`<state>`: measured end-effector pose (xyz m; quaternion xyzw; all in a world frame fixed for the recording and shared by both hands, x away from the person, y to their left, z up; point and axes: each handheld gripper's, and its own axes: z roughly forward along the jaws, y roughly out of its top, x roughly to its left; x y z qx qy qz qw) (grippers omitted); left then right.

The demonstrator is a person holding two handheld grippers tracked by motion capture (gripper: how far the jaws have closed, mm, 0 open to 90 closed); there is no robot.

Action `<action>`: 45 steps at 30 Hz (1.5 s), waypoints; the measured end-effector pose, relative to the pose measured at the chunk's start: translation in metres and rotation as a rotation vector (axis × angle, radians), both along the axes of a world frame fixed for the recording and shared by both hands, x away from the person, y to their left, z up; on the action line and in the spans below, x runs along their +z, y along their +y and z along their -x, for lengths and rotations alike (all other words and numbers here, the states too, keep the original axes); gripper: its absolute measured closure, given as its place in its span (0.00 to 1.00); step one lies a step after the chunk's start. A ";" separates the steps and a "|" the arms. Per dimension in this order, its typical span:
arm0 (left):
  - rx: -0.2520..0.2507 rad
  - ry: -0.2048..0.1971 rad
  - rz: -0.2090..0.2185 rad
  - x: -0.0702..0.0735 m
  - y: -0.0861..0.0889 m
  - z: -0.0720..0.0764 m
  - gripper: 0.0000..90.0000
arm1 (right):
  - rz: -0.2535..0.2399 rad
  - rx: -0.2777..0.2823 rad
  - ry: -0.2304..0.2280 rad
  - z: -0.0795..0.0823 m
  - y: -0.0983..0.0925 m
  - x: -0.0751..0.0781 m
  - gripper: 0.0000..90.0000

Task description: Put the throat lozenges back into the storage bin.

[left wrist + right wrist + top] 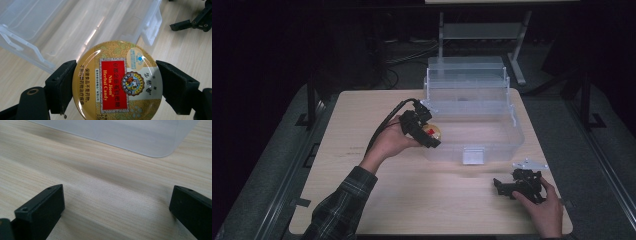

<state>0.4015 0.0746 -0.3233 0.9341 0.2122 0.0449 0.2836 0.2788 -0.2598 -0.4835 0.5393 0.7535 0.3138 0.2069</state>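
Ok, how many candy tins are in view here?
1: the candy tin is clamped in the left tool, held at the near left rim of the clear plastic box. Glare on the box might hide others.

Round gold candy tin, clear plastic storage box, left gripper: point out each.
Round gold candy tin [113, 82], left gripper view, red label.
Clear plastic storage box [473, 155], high view, front latch.
Left gripper [116, 85], left gripper view, midway between jaws.

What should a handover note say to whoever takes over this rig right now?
Left claw: shut on the Nin Jiom Herbal Candy tin, held at the near-left rim of the clear plastic storage box.
Right claw: open, holding nothing, resting on the wooden table right of the box's front.
Done: tin picked up.
Left, probably: lower the tin into the open box and release.
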 end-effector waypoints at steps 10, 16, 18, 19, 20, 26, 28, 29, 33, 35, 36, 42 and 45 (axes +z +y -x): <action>0.009 -0.007 0.004 -0.001 -0.010 -0.015 0.22 | 0.000 0.000 0.000 0.000 0.000 0.000 0.00; 0.003 -0.013 -0.002 -0.006 -0.017 -0.023 0.22 | 0.000 -0.001 0.000 0.000 0.000 0.000 0.00; 0.004 -0.014 -0.003 -0.008 -0.018 -0.025 0.22 | -0.001 -0.001 0.000 0.000 0.000 0.000 0.00; 0.009 -0.012 -0.001 -0.009 -0.019 -0.026 0.22 | 0.000 0.000 -0.002 0.000 0.000 0.000 0.00; 0.007 -0.015 -0.001 -0.010 -0.020 -0.027 0.22 | 0.000 0.000 -0.002 0.000 0.000 0.000 0.00; 0.015 -0.016 0.000 -0.017 -0.021 -0.034 0.22 | -0.002 -0.001 0.000 0.000 0.000 0.000 0.00; 0.018 -0.011 -0.002 -0.019 -0.021 -0.035 0.22 | -0.002 -0.001 0.000 0.000 0.000 0.000 0.00; 0.020 -0.012 -0.002 -0.020 -0.022 -0.036 0.22 | -0.002 -0.001 0.000 0.000 0.000 0.000 0.00; 0.027 -0.005 -0.004 -0.023 -0.022 -0.038 0.22 | -0.002 -0.002 0.000 0.000 0.000 0.000 0.00; 0.019 -0.007 -0.006 -0.023 -0.022 -0.039 0.22 | -0.002 -0.002 0.000 0.000 0.000 0.000 0.00; 0.018 -0.008 -0.005 -0.023 -0.022 -0.039 0.22 | -0.002 -0.002 0.000 0.000 0.000 0.000 0.00; 0.012 -0.010 -0.008 -0.024 -0.023 -0.040 0.22 | -0.002 -0.002 0.000 0.000 0.000 0.000 0.00; 0.011 -0.005 -0.008 -0.025 -0.023 -0.040 0.22 | -0.001 -0.002 0.000 0.000 0.000 0.000 0.00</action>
